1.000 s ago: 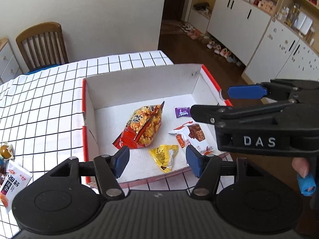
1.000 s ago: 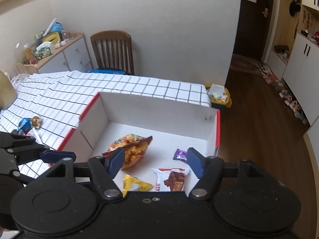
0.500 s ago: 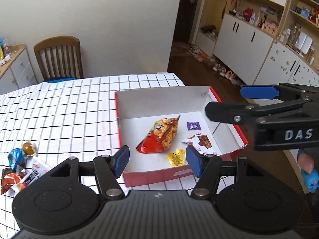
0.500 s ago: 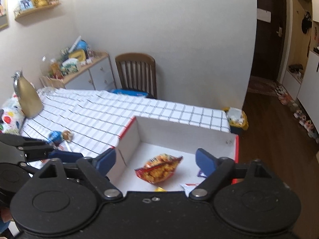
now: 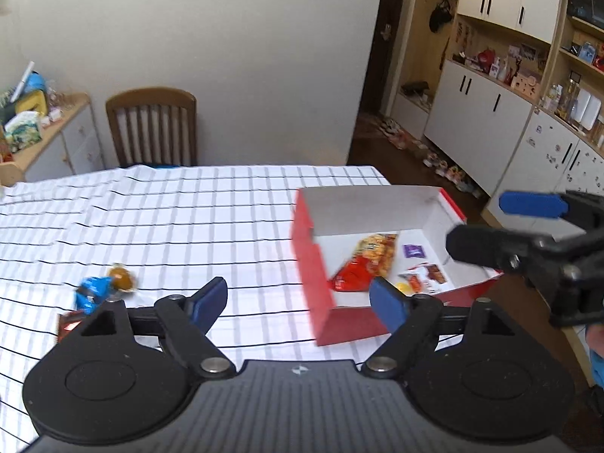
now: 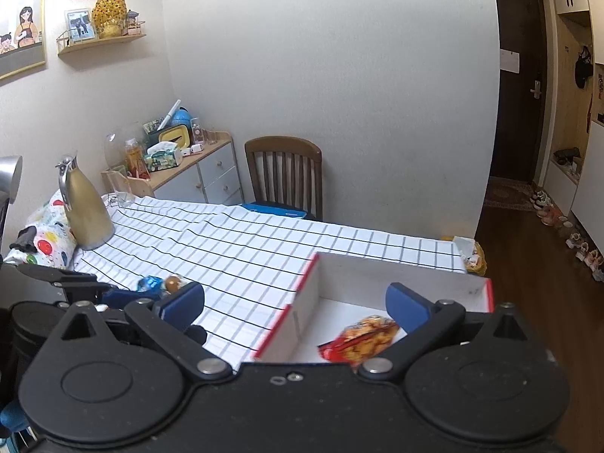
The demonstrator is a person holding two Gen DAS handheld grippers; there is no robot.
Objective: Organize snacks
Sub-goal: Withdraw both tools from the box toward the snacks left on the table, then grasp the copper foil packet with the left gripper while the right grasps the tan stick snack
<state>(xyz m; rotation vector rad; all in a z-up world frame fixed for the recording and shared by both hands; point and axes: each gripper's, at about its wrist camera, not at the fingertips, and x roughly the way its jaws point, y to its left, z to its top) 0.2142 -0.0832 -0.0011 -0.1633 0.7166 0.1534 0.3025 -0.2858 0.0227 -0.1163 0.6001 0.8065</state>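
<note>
A white tablecloth (image 5: 211,219) with a black grid covers the table, a brown wooden chair (image 5: 153,128) stands against the plain wall behind it, and a dark wood floor runs off to the right.

At the left of the cloth, in the left wrist view, loose snacks lie close together: a dark red packet (image 5: 68,322) half hidden by the tool, a blue wrapped sweet (image 5: 91,292) and a round golden-brown one (image 5: 121,278) just beside it. The left gripper (image 5: 298,300) is above the cloth with its blue pads apart and nothing between them; its jaws have just been opening. Further right sits the box (image 5: 311,264), red outside and white inside, open at the top. In it lie a red and orange crisp bag (image 5: 368,264), a small purple packet (image 5: 414,251), a yellow sweet (image 5: 402,287) and a white wrapper with a brown picture (image 5: 426,277). At the far right the right gripper (image 5: 502,222) reaches in from the edge, jaws wide and empty, having just been opening.

The right wrist view alone shows a gold jug (image 6: 85,205) on the table's far left, a cluttered sideboard (image 6: 181,166), a wall shelf and a dark door. Of the box's contents it shows only the crisp bag.
</note>
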